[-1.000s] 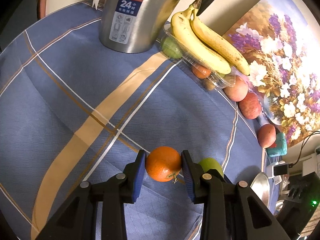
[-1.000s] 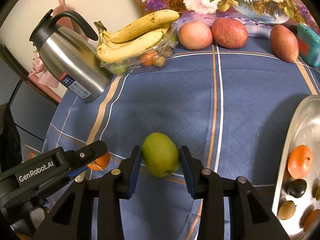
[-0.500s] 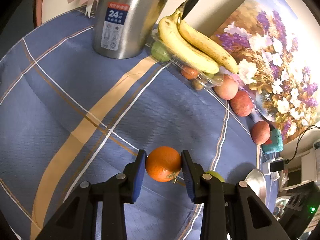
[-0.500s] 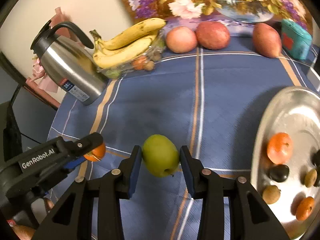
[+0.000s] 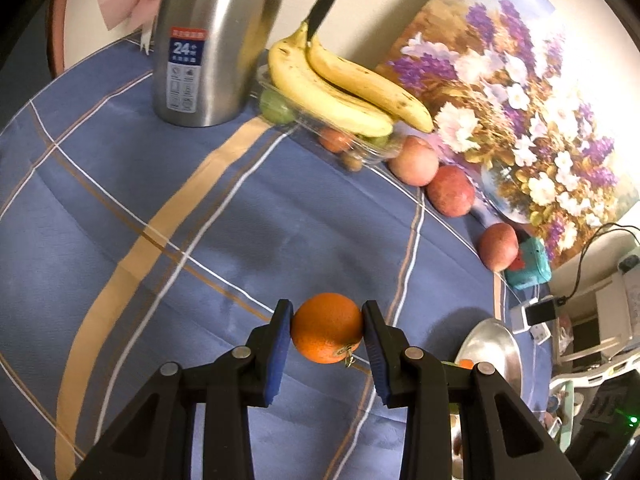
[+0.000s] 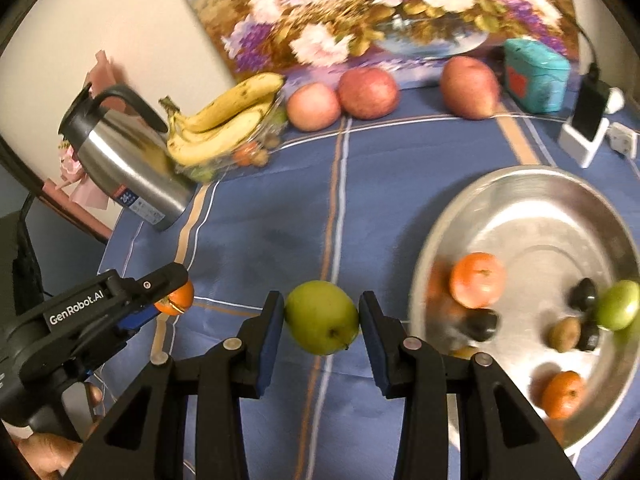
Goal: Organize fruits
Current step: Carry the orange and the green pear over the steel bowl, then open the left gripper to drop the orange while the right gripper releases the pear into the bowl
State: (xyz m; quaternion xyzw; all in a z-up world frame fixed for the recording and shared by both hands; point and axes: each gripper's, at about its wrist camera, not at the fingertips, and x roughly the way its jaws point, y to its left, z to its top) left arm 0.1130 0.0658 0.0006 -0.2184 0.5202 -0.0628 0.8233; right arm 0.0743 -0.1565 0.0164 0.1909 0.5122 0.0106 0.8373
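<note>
Steel bowl (image 6: 472, 216) now fills more of the right view.
Left gripper (image 5: 326, 330) clamps a round orange (image 5: 327, 327), right gripper (image 6: 322, 322) a green apple (image 6: 320, 322), both above the cloth (image 5: 200, 240).

We are seeing the steel tray (image 6: 520, 216) smeared with blur, its right side running off the frame; its small dark fruits (image 6: 484, 325) are too soft to name. In the left wrist view, the right finger (image 5: 420, 364) is hiding most of it (only a sliver shows). The thermos (image 5: 208, 40) is losing its top there.
</note>
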